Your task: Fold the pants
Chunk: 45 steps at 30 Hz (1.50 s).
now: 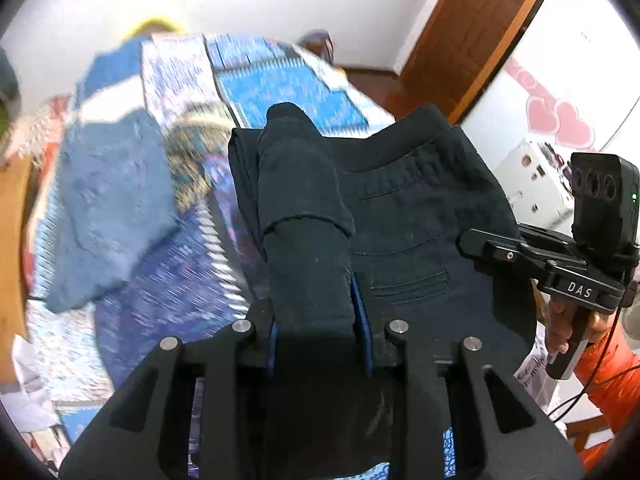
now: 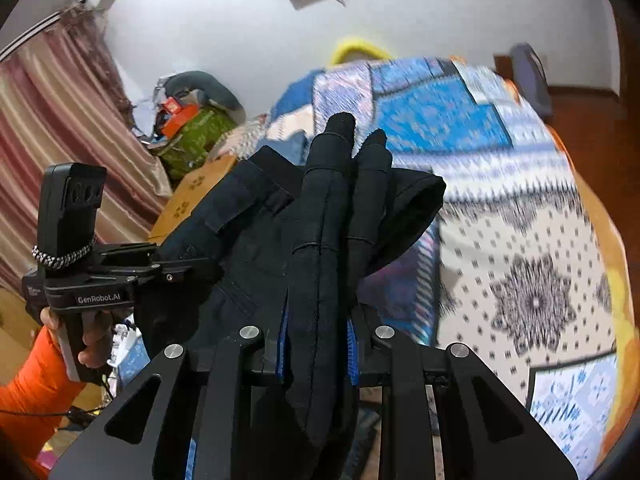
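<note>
Dark navy pants (image 1: 412, 200) hang lifted above the bed, stretched between both grippers. In the left wrist view my left gripper (image 1: 316, 300) is shut on a thick bunched fold of the pants, and cloth covers its fingertips. The waistband and a back pocket spread to the right, where the right gripper (image 1: 480, 248) clamps the far edge. In the right wrist view my right gripper (image 2: 318, 320) is shut on several layered folds of the pants (image 2: 240, 232). The left gripper (image 2: 192, 276) grips the cloth at the left, held by a hand in an orange sleeve (image 2: 32, 380).
Below lies a bed with a blue and white patterned quilt (image 2: 520, 240). A blue garment (image 1: 108, 200) rests on it at the left. A wooden door (image 1: 472, 40), a white cabinet with pink hearts (image 1: 560, 120), a striped curtain (image 2: 60, 120) and a cluttered pile (image 2: 196, 132) surround the bed.
</note>
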Available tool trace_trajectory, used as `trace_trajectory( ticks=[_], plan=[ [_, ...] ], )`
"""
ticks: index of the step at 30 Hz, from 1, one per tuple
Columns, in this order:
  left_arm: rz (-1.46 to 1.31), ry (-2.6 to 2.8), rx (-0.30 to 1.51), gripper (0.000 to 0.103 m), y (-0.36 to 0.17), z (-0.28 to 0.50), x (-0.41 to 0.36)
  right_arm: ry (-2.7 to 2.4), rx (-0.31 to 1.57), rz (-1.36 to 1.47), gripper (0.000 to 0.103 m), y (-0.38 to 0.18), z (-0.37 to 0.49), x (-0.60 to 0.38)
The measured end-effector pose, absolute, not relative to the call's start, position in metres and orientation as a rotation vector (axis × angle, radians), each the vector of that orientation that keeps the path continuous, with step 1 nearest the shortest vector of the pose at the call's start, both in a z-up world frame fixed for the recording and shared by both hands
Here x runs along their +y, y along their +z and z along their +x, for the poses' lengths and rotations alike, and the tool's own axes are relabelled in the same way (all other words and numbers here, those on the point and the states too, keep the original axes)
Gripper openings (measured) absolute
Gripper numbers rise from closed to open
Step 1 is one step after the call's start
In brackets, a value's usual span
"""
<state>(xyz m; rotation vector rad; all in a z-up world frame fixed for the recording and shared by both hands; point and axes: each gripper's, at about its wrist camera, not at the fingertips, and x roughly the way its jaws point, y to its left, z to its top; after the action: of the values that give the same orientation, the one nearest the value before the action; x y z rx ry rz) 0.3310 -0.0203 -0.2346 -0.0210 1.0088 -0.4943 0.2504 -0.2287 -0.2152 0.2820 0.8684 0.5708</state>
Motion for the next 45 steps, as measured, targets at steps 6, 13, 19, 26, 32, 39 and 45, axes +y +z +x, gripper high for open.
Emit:
trace_trajectory(
  ticks=[6,13,19,26,32,39,45],
  plan=[
    [-0.031,-0.414,0.877,0.03,-0.191,0.323,0.016,0.63,0.768,0.239,0.02,-0.177,0.265,-0.193],
    [-0.064,-0.296,0.775,0.03,-0.154,0.324,0.075,0.718,0.683,0.184,0.02,-0.145,0.288,-0.132],
    [-0.088,-0.197,0.735,0.03,-0.142,0.34,0.127,0.791,0.655,0.163,0.02,-0.136,0.316,-0.076],
    [-0.116,-0.117,0.762,0.03,-0.165,0.382,0.178,0.824,0.683,0.122,0.02,-0.153,0.359,-0.017],
    [-0.142,-0.088,0.846,0.03,-0.22,0.432,0.202,0.807,0.772,0.09,0.02,-0.191,0.398,0.015],
    [-0.157,-0.057,0.919,0.03,-0.294,0.486,0.208,0.755,0.872,0.022,0.02,-0.241,0.437,0.036],
    [-0.21,-0.069,1.031,0.03,-0.356,0.52,0.215,0.702,0.98,-0.017,0.02,-0.29,0.462,0.042]
  ],
)
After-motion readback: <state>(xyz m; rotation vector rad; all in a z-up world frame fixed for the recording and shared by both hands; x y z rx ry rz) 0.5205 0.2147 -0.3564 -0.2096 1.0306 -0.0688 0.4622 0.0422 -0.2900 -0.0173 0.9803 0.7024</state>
